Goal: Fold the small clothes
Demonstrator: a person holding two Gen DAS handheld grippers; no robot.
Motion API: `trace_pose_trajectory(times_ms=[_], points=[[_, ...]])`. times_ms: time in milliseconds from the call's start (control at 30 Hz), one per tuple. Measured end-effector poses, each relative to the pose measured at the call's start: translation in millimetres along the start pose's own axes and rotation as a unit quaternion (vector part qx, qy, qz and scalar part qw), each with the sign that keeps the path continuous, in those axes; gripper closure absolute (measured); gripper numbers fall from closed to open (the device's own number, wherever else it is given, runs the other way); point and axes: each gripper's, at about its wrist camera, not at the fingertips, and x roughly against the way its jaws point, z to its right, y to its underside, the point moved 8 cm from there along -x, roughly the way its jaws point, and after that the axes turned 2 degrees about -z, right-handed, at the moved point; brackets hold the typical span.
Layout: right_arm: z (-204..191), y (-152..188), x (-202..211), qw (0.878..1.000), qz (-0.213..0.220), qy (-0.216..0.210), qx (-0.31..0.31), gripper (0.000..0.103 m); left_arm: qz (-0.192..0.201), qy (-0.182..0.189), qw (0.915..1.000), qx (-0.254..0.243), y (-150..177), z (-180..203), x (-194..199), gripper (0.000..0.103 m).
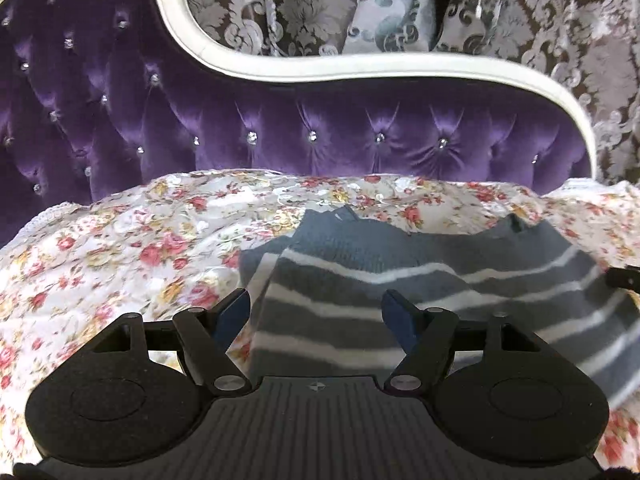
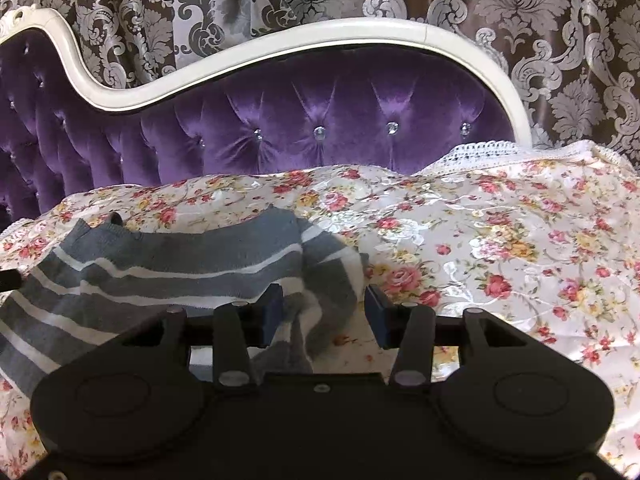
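Observation:
A small grey sweater with white stripes [image 1: 400, 272] lies rumpled on the flowered bedspread [image 1: 120, 248]. In the left wrist view my left gripper [image 1: 316, 314] stands open over the sweater's left part, and the striped cloth passes between its blue pads [image 1: 234, 312] without being pinched. In the right wrist view the sweater [image 2: 168, 264] spreads to the left. Its bunched right end hangs between the fingers of my right gripper [image 2: 324, 314]. Those jaws stand apart, with the cloth beside the left pad [image 2: 272, 314] and clear of the right one.
A purple tufted headboard [image 1: 320, 136] with a white curved frame [image 2: 280, 44] rises behind the bed. Patterned curtains [image 2: 560, 40] hang behind it. A lace edge of the bedspread [image 2: 480, 152] lies at the far right. The flowered cover [image 2: 520, 260] stretches right of the sweater.

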Motion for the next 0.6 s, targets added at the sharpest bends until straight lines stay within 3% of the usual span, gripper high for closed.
trace_pose_trajectory(times_ms=[233,500,533,600], points=[[-5.9,0.5,-2.3,1.0,0.001,-0.02,-0.007,0.048,-0.059,0.006,0.9981,-0.018,19.2,8.8,-36.2,0.031],[-17.0,2.5,-18.0,0.999,-0.013,-0.033,-0.001,0.048,-0.056,0.007,0.9983,-0.015,26.8,7.8,-40.4,0.024],[-19.1,2.9,-19.9,0.999,-0.015,-0.033,0.003,0.052,-0.056,0.005,0.9983,-0.016,26.8,8.5,-41.0,0.024],[-25.2,5.2,-23.8,0.999,-0.024,-0.035,0.019,0.077,-0.056,0.001,0.9984,-0.013,27.0,9.0,-42.5,0.024]])
